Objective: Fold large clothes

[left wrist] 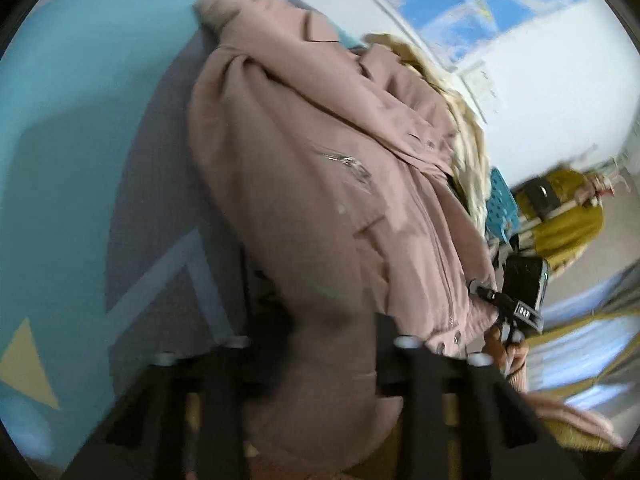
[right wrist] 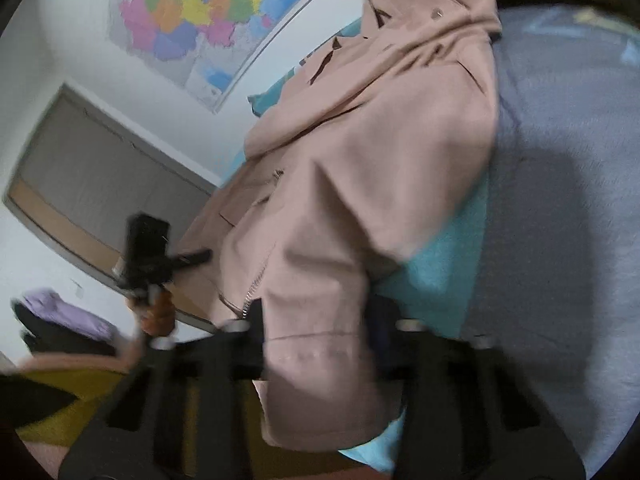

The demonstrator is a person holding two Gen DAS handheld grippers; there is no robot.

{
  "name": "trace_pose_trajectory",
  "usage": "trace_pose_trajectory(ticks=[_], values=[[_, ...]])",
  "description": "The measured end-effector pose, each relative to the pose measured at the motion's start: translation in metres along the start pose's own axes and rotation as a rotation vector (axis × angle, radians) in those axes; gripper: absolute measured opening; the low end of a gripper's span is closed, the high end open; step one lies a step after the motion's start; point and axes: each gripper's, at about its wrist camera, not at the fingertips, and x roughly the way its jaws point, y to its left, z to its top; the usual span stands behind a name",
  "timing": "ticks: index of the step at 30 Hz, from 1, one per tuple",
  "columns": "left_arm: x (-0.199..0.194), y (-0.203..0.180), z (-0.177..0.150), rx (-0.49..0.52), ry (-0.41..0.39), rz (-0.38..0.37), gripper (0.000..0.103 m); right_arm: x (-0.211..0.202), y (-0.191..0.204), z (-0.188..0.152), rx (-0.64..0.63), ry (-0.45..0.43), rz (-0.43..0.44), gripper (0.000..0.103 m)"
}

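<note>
Two claws, left claw and right claw, each clamp the pink jacket's near hem; its length runs toward the frame's top.

Support: bed under a teal and grey cover with pale stripes and a yellow triangle.
On it: pink jacket, spread over the grey patch.
Beside jacket's far side: cream fleecy garment.
</note>
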Motion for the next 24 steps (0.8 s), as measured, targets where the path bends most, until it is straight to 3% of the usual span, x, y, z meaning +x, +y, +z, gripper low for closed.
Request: trace_pose_trajectory(ticks=[2, 4, 6, 7, 9, 10, 14, 15, 16, 17, 20, 24], values=[[-0.004, 0.0, -0.001, -0.019, -0.015, 0.008, 0.012, -0.006, -0.002, 0.0, 0.032, -0.029, 0.039, 0.013], [-0.013, -0.002, -0.003, -0.017, -0.035, -0.001, 0.009, -0.018, 0.004, -0.001, 0.017, -0.069, 0.085, 0.013], [-0.021, -0.003, -0.004, -0.01, -0.048, -0.008, 0.008, -0.025, 0.008, -0.002, 0.004, -0.077, 0.077, 0.015], [-0.023, -0.003, -0.004, -0.003, -0.047, -0.004, 0.011, -0.025, 0.007, -0.002, 0.006, -0.066, 0.075, 0.022], [-0.02, 0.003, -0.004, -0.01, -0.016, 0.009, 0.028, -0.022, 0.0, -0.004, 0.031, -0.032, 0.064, 0.041], [-0.016, 0.01, -0.004, -0.04, 0.004, -0.004, 0.039, -0.02, -0.003, -0.006, 0.042, -0.017, 0.059, 0.044], [-0.016, 0.013, -0.005, -0.046, -0.016, -0.063, 0.045, -0.015, -0.001, -0.009, 0.026, -0.021, 0.035, 0.037], [-0.015, 0.012, -0.005, -0.048, -0.022, -0.062, 0.044, -0.013, -0.001, -0.009, 0.027, -0.023, 0.032, 0.022], [-0.014, 0.01, -0.005, -0.045, -0.024, -0.052, 0.029, -0.011, -0.001, -0.009, 0.03, -0.024, 0.034, 0.012], [-0.012, 0.009, -0.005, -0.041, -0.021, -0.039, 0.008, -0.012, -0.002, -0.008, 0.042, -0.031, 0.047, 0.01], [-0.016, 0.003, -0.006, -0.046, -0.044, -0.029, 0.005, -0.025, 0.01, -0.009, 0.04, -0.095, 0.108, 0.008], [-0.056, -0.015, -0.007, -0.022, -0.129, -0.061, 0.004, -0.059, 0.048, -0.01, -0.044, -0.172, 0.149, 0.007]])
